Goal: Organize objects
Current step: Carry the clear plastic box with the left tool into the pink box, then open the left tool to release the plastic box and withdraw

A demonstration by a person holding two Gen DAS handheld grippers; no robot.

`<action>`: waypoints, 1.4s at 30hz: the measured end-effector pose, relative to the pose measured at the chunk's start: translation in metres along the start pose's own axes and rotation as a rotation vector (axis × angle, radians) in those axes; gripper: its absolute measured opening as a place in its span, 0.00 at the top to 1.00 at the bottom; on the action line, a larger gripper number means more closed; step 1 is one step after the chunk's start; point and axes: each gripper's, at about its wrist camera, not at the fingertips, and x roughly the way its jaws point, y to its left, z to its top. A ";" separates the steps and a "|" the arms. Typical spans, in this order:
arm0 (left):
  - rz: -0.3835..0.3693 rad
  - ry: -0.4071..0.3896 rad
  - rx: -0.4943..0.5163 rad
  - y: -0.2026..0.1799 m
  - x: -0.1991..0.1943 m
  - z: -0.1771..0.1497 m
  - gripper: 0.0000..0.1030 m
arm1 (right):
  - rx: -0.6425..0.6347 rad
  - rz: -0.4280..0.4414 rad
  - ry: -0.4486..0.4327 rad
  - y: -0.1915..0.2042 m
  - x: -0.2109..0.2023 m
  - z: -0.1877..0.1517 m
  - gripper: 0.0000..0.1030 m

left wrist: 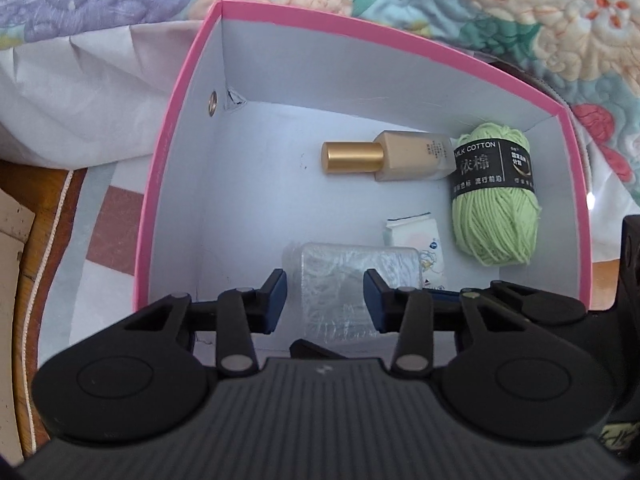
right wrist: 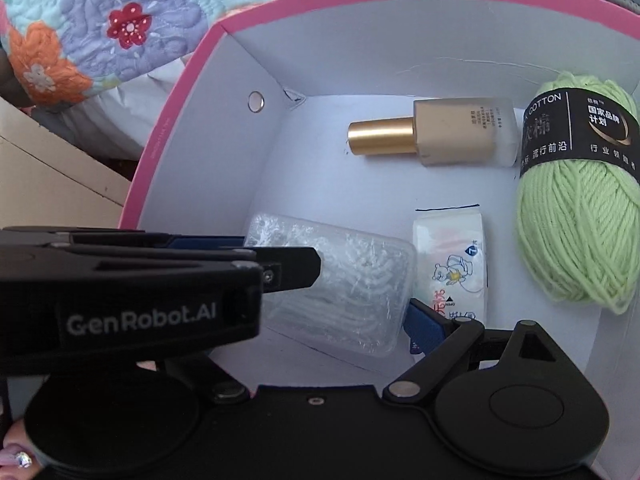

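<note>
Left gripper (left wrist: 326, 292) released, its 2 blue pads spread to either side of the clear plastic case (left wrist: 340, 280) and seemingly just clear of it, so straddling rather than clamping. Case flat on the floor of the pink box (left wrist: 160, 160), toward the box's near wall and directly ahead of and below the pads. Long axis apparently running roughly along the fingers, which would put the pads facing its 2 long sides; hard to confirm through the fisheye. Right gripper (right wrist: 316, 320) also inside the box at the near wall, with only 1 finger showing, set wide, so judged open and holding nothing. Left gripper clearly the nearer and already lined up on the case. Closing from here likely enough for a hold, provided the slick shell does not slide. Elsewhere in the box: tissue pack (left wrist: 412, 236) mid-floor, green yarn (left wrist: 496, 216) along the right wall, gold-capped bottle (left wrist: 400, 156) near the far wall.
</note>
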 end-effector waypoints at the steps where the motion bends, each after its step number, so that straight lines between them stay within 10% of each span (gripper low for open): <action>1: 0.002 0.001 -0.003 0.000 0.000 0.000 0.61 | 0.009 0.002 -0.006 -0.001 0.000 -0.001 0.09; 9: 0.084 -0.073 0.008 -0.002 -0.019 -0.004 0.62 | 0.064 -0.010 -0.015 -0.004 -0.007 0.000 0.14; 42: 0.112 -0.103 0.129 -0.041 -0.226 -0.139 0.29 | -0.512 -0.100 -0.277 0.125 -0.230 -0.156 0.13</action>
